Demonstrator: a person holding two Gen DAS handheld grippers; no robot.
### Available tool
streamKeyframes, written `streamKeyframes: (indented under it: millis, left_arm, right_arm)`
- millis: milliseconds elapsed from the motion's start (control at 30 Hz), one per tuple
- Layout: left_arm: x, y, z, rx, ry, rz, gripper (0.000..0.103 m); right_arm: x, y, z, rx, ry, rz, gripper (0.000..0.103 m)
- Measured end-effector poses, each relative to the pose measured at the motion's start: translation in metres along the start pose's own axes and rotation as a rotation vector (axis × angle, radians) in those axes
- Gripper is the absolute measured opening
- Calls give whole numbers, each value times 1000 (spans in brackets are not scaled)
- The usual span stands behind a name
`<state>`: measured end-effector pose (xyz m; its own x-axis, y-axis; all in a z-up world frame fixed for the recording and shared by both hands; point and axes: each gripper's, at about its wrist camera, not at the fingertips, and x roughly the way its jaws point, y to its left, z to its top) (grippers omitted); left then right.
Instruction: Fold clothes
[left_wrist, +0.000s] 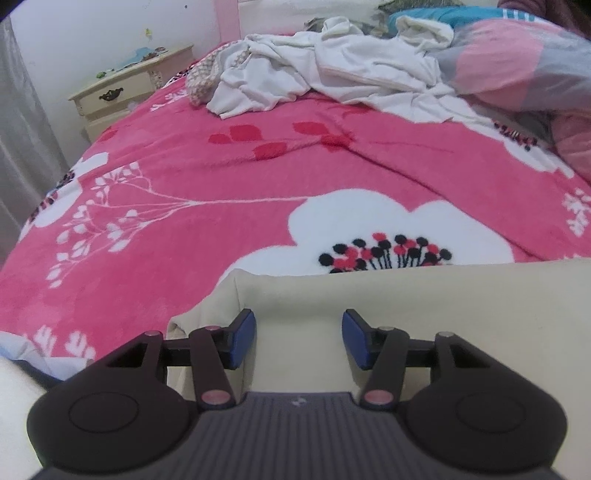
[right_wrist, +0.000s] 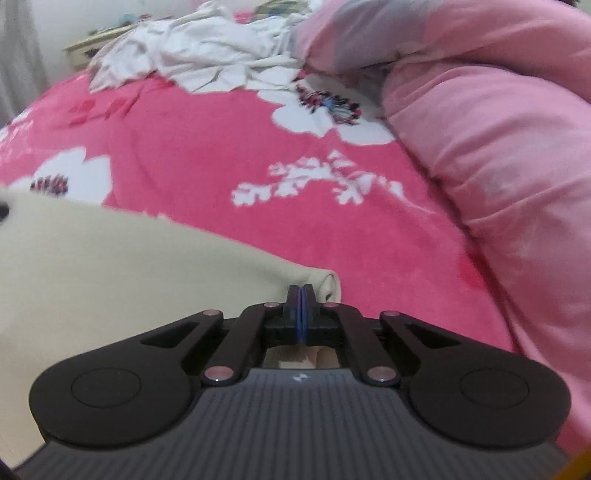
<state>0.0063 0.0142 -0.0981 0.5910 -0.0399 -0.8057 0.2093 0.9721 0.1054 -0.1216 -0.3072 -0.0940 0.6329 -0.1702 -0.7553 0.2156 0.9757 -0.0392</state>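
Observation:
A cream garment (left_wrist: 406, 302) lies on the near part of the pink floral bedspread (left_wrist: 221, 166). My left gripper (left_wrist: 299, 334) hovers over the garment's near left corner. It is open, its blue pads (left_wrist: 243, 339) stand apart, and only flat cloth shows behind the gap. In the right wrist view the cream garment (right_wrist: 129, 266) stretches off to the left. My right gripper (right_wrist: 302, 295) is shut, pads pressed together at the garment's right corner, and a small fold of cloth pokes out beside the tips.
A heap of white clothes (left_wrist: 332, 70) lies at the far end of the bed. A pink and grey quilt (right_wrist: 498, 147) is bunched along the right side. A cream nightstand (left_wrist: 122, 92) stands past the bed's far left corner.

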Motion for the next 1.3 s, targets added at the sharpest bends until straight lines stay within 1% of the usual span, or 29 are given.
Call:
streamKeyframes:
  millis: [33, 67, 133, 233, 267, 300, 333, 367, 400, 467, 533, 567, 633, 667, 733, 800, 833, 867, 900, 967, 1167, 1233, 1300]
  left_arm:
    - [0, 0, 1, -4, 7, 4, 55]
    - [0, -1, 1, -6, 11, 5, 55]
    - [0, -2, 2, -7, 16, 14, 55]
    - [0, -6, 1, 10, 19, 33, 55]
    - [0, -7, 1, 15, 20, 38, 55]
    - [0, -8, 1, 20, 23, 41, 55]
    - [0, -8, 1, 22, 27, 43, 55]
    - [0, -9, 2, 22, 31, 45, 55]
    - [0, -9, 2, 23, 34, 46, 55]
    - [-1, -9, 2, 25, 40, 48, 56]
    - [-1, -10, 2, 26, 41, 50, 56]
    - [-1, -10, 2, 28, 41, 51, 56]
    - [0, -11, 2, 34, 39, 56, 56]
    - [0, -12, 2, 37, 39, 59, 56]
    - [0, -13, 2, 42, 40, 64, 56]
    - [0, -12, 2, 42, 44, 63, 56]
    - [0, -12, 2, 43, 45, 63, 56]
    - [0, -12, 2, 45, 45, 63, 56]
    - [0, -12, 2, 46, 45, 63, 56]
    - [0, -13, 2, 48, 43, 62, 56]
    - [0, -14, 1, 54, 42, 67, 57]
    - [0, -14, 1, 52, 43, 66, 56]
    - [0, -14, 1, 53, 44, 66, 57]
  right_arm:
    - [-15, 5, 4, 20, -25, 61, 1]
    - [-32, 11, 6, 23, -60, 172, 1]
    - [-58, 34, 4, -61, -83, 353, 1]
    - [-70, 80, -15, -283, -42, 509, 2]
    - [-67, 93, -25, -342, -11, 557, 2]
    - [-60, 104, -37, -387, 36, 587, 2]
    - [-51, 114, -51, -438, 79, 593, 1]
    - [-44, 121, -65, -492, 73, 575, 1]
    - [-42, 124, -72, -519, 49, 561, 1]
    - [-45, 124, -61, -491, 73, 562, 1]
    - [-57, 121, -44, -444, 62, 610, 3]
    - [-66, 122, -38, -454, 38, 646, 3]
    - [-83, 129, -35, -521, -10, 712, 4]
    - [-88, 133, -38, -558, -19, 750, 4]
    - [-88, 142, -52, -608, 5, 799, 4]
    - [-73, 152, -78, -687, 81, 782, 3]
    - [-67, 156, -91, -729, 99, 764, 1]
    - [-67, 157, -97, -746, 96, 755, 1]
    - [-68, 157, -98, -749, 87, 754, 1]
    - [-74, 156, -88, -735, 90, 766, 1]
    - [-98, 156, -64, -691, 14, 834, 3]
    - [-95, 162, -63, -673, 13, 853, 3]
    - [-88, 170, -68, -692, 39, 853, 3]
